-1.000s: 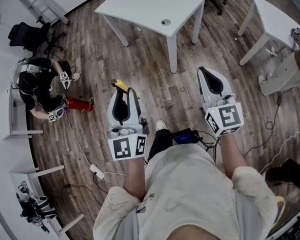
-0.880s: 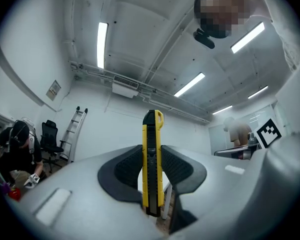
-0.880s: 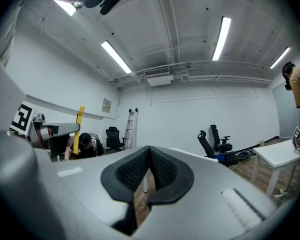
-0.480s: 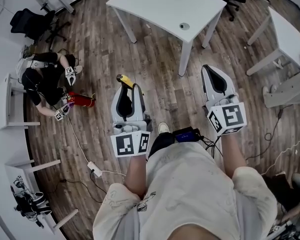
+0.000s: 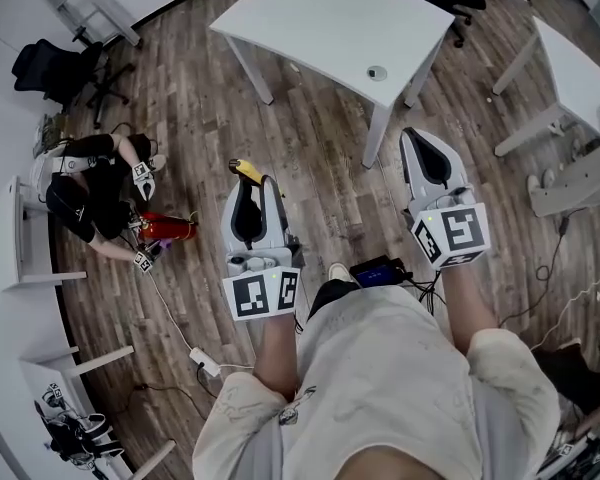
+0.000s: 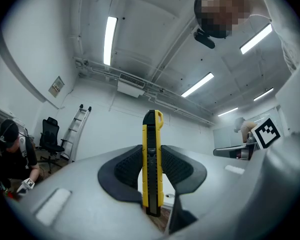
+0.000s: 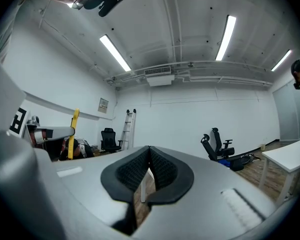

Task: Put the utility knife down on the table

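Note:
A yellow and black utility knife (image 6: 151,159) stands upright between the pads of my left gripper (image 6: 151,171), which is shut on it. In the head view the knife's yellow end (image 5: 245,170) pokes out beyond the left gripper (image 5: 252,190), held over the wooden floor. My right gripper (image 5: 423,146) is beside it, shut with nothing in it; its pads meet at the tips (image 7: 149,154). The white table (image 5: 320,8) stands ahead of both grippers, apart from them. The right gripper view shows the knife (image 7: 74,131) at its left edge.
A small round thing (image 5: 377,72) lies near the table's front corner. A person (image 5: 85,193) crouches on the floor at the left beside a red object (image 5: 168,228). A second white table (image 5: 575,53) is at the right. Cables and a power strip (image 5: 202,361) lie on the floor.
Both grippers have travelled across the floor with the person. The white table has shifted right and slightly nearer in the head view. The knife stays in the left gripper.

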`<state>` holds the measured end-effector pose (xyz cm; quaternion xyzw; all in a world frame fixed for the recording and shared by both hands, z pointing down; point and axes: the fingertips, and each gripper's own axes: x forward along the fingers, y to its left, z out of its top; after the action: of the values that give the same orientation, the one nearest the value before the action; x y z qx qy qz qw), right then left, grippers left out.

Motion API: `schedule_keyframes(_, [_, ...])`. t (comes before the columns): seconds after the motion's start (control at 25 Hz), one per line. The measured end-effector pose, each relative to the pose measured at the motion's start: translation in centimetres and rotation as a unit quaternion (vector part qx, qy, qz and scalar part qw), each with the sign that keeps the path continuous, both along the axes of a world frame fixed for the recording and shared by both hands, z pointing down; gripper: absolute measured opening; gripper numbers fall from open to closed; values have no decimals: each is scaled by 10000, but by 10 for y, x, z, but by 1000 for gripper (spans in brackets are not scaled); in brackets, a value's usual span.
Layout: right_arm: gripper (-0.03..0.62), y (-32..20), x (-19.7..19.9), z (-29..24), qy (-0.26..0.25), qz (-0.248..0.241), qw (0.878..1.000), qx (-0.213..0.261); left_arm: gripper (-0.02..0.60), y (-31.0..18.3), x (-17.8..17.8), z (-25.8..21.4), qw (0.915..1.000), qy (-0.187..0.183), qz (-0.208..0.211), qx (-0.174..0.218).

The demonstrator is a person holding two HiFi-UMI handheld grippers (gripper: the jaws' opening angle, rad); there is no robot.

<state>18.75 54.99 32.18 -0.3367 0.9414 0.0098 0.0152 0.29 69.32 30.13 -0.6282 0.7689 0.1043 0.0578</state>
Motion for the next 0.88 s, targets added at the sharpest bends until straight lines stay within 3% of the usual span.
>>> schedule_keyframes(0.48, [6,-28,-85,-21,79,214,9997,111,130,-41,-86,-19,9995,5,309,96])
schedule_keyframes(0.88, [6,-40,-92,-22,170,362,9988,282,130,-63,-94,-16,9985,47,533,127])
